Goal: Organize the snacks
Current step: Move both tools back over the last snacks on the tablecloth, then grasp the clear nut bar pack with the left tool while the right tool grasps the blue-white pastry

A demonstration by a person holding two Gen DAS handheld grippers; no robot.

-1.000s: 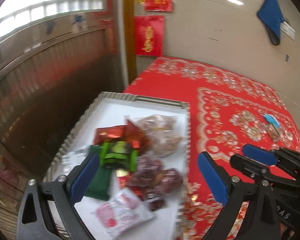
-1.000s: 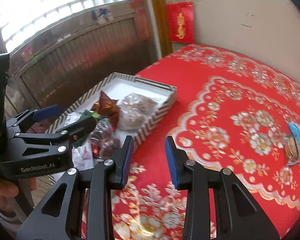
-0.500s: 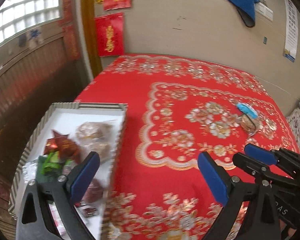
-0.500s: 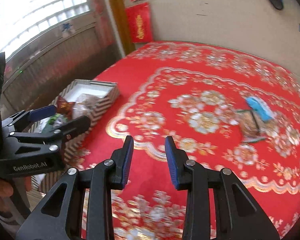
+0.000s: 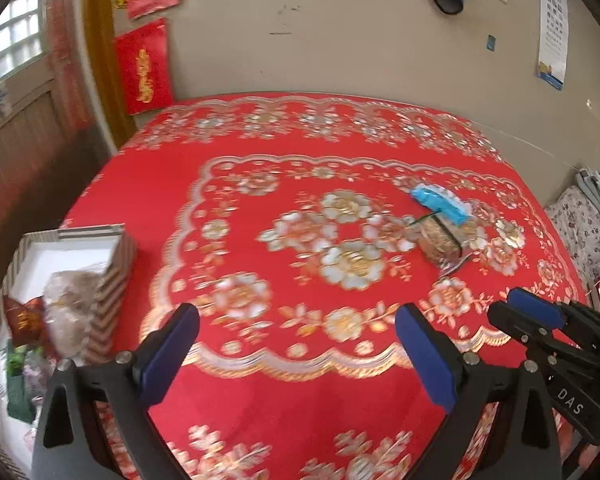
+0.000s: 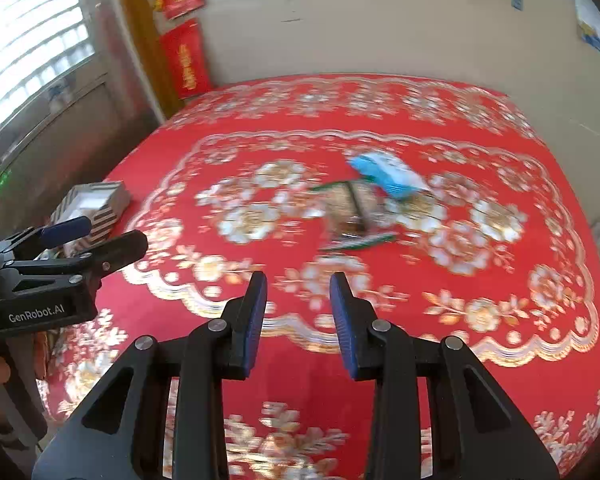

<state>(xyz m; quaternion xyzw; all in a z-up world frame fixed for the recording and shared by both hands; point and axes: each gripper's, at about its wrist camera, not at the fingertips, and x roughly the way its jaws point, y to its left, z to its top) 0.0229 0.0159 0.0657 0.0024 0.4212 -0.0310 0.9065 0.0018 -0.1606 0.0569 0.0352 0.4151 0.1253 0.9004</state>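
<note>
Striped box [image 5: 112,268] cut off at edge, blurred snack packets [image 6: 376,196] mid-tablecloth [image 5: 300,392]

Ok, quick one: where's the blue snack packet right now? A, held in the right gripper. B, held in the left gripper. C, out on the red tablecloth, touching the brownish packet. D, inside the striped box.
C: the blue snack packet lies out on the red tablecloth, touching the brownish packet, far from the striped box; the left gripper and right gripper both hold nothing.
</note>
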